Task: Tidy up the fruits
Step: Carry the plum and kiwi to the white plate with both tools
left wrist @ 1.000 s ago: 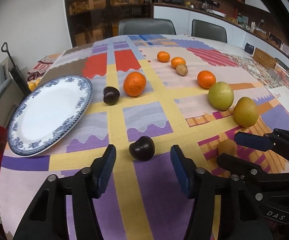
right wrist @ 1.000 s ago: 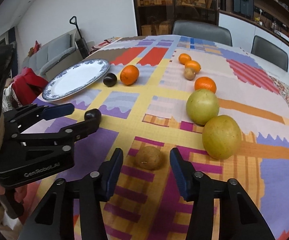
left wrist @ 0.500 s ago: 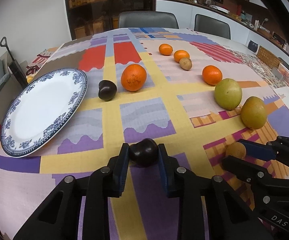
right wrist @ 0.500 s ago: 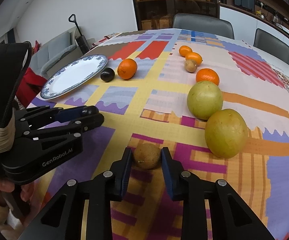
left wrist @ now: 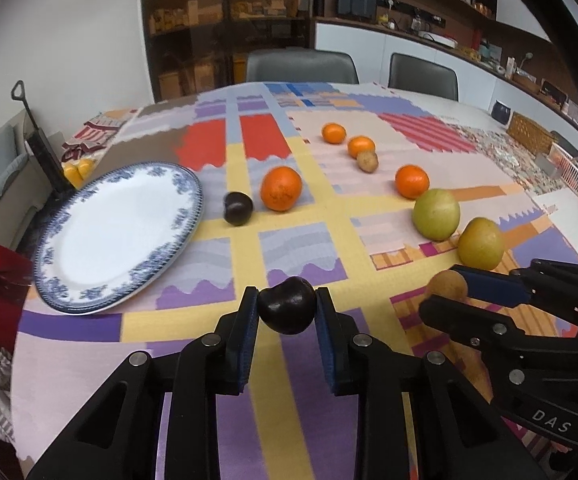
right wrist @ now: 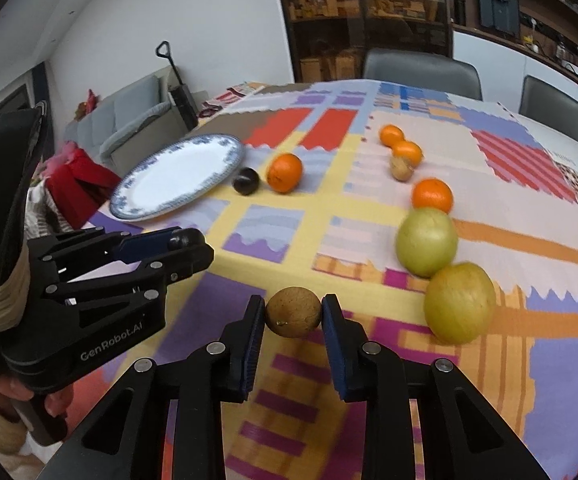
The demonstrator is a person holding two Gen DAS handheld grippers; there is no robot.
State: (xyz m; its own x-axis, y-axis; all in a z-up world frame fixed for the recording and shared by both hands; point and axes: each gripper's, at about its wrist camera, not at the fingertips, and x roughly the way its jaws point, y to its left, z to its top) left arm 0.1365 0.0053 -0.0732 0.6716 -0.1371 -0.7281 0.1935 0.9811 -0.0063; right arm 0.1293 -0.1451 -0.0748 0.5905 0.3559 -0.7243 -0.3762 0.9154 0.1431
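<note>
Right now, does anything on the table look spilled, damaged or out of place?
Nothing stands out. The plate lies flat and intact, loose fruit sits on the tablecloth, nothing spilled. The left gripper is shut on a dark plum; the right gripper is shut on a brown fruit.

fruit spread over the table (left wrist: 193, 360), plate (left wrist: 117, 236) at the left

a plum (left wrist: 237, 209) lies between the plate and an orange (left wrist: 281, 188); more fruit runs up the frame's right side.
</note>
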